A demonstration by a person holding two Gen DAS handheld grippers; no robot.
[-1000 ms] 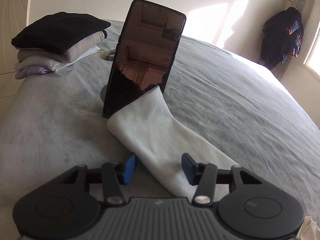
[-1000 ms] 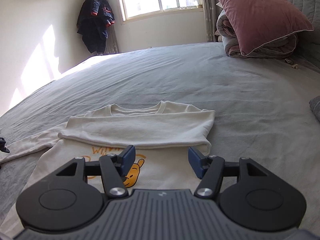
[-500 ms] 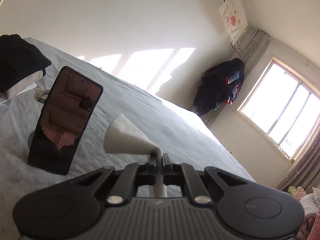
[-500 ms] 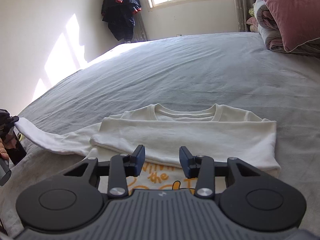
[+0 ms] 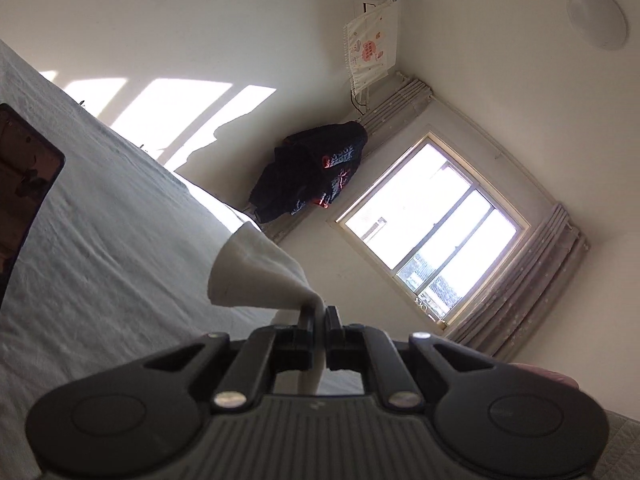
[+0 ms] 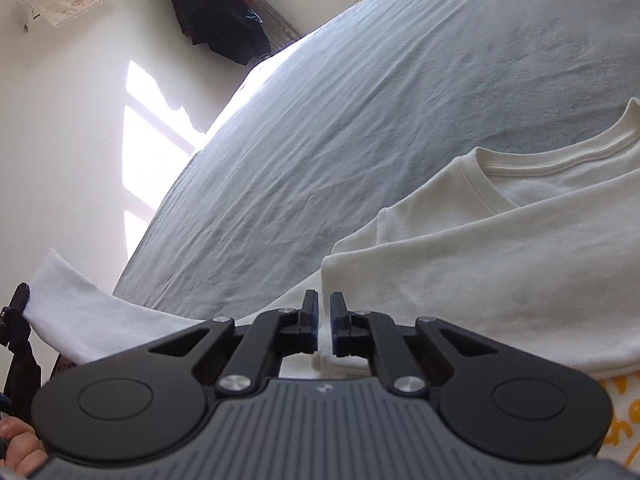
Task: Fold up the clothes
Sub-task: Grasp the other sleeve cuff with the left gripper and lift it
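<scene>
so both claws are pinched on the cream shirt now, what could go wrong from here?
1. The left claw holds only a thin pinch near the sleeve cuff; a pull could slip it free.
2. The phone stands close by on the bed; a swinging sleeve might tip it.
3. The right claw sits at the edge of the folded-over sleeve; lifting may undo that fold.

the sweatshirt (image 6: 500, 264) is soft matt cotton cloth with a ribbed collar. the bed sheet (image 6: 360, 120) is grey wrinkled cloth. the right gripper (image 6: 324, 320) is matt black plastic with shiny metal screws.
</scene>
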